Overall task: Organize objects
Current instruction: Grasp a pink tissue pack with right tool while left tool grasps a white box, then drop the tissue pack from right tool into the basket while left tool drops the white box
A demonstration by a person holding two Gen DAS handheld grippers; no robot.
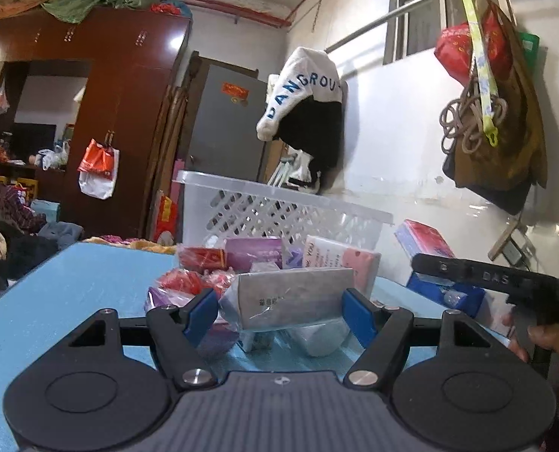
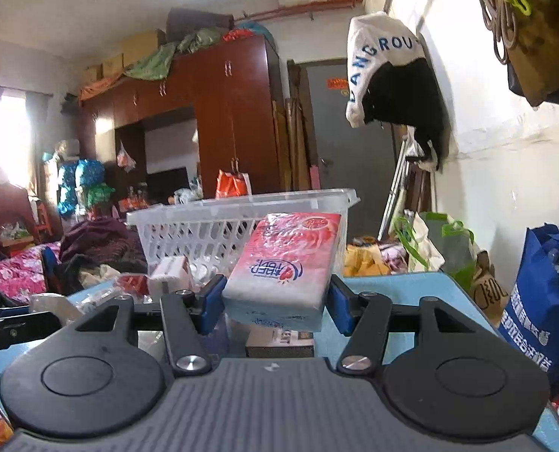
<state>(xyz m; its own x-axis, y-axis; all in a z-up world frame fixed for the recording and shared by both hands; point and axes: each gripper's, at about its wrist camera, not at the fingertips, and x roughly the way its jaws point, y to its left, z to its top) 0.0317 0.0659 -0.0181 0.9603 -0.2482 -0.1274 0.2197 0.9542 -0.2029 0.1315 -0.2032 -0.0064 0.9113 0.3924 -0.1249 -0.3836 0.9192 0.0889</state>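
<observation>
Black-framed left gripper (image 1: 281,310) fills the foreground, its blue fingers (image 1: 200,310) partly open and clamped on the ends of a silver plastic-wrapped packet (image 1: 287,297), held above the light-blue worktop (image 1: 72,293). Behind it lie more packets, then a white lattice basket (image 1: 271,211). From the right wrist view, the right gripper (image 2: 275,301) has its fingers pressed on a red-and-white tissue pack (image 2: 287,263), lifted above the worktop in front of that basket.

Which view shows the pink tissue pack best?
The right wrist view: the pink tissue pack fills the centre, printed top visible. The left wrist view shows it small, at the right, partly hidden.
</observation>
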